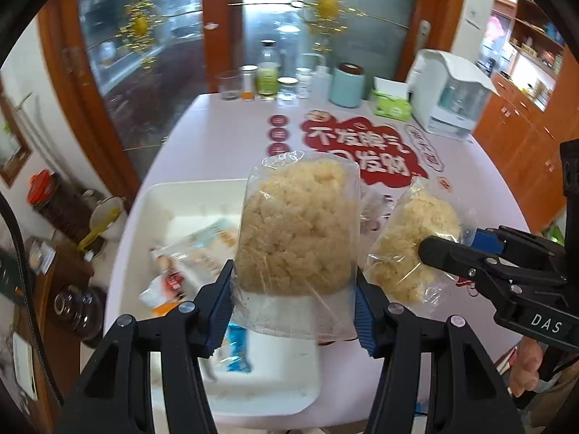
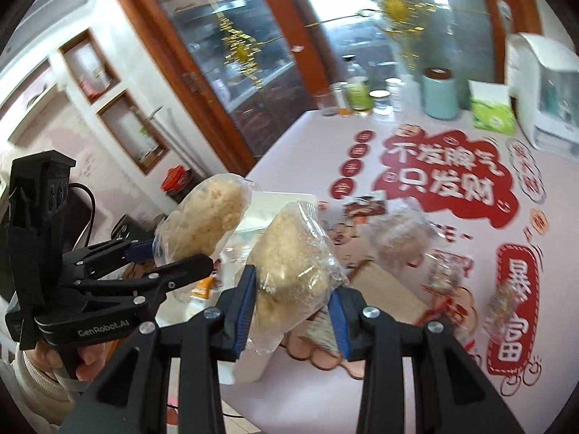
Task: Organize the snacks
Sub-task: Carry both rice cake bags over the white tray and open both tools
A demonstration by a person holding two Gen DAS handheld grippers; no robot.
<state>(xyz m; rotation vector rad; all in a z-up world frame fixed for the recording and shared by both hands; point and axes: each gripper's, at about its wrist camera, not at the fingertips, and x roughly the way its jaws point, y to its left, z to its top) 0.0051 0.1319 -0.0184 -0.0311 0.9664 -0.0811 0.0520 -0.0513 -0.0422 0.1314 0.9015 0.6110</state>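
**Clear plastic, pale puffs: two bags up in the air**

Clear plastic is what we see most of here. We have the left gripper [image 1: 293, 311] with its jaws clamped on the lower end of the big puffed-snack bag [image 1: 296, 231], a transparent pouch packed with pale yellow clusters and held upright above the bench [image 1: 217, 137]. Just beside it on the right, the right gripper [image 1: 448, 249] pinches the smaller puffed-snack bag [image 1: 412, 238], same pale filling, jaws tight on the plastic at its near end.

From the right wrist view we get the mirror of it: the smaller bag [image 2: 293, 264] sits squeezed between the blue pads [image 2: 242, 311], tilted, while the left gripper [image 2: 163, 256] carries the big bag [image 2: 206, 217] off to the left.

Below the big bag we spot the white tray [image 1: 181, 195] on the bench. In it lie several wrapped snacks: a pale printed packet [image 1: 206, 246], a red-and-white one [image 1: 170, 282] and a blue wrapper [image 1: 237, 347], all blurred.

On the pink cloth with red lettering, more small snack packets [image 2: 448, 271] lie loose, too smeared for us to read. Along the far edge stand jars and bottles [image 1: 267, 79], a pale blue canister [image 1: 347, 85], a green tissue box [image 1: 392, 103] and a white appliance [image 1: 448, 94].
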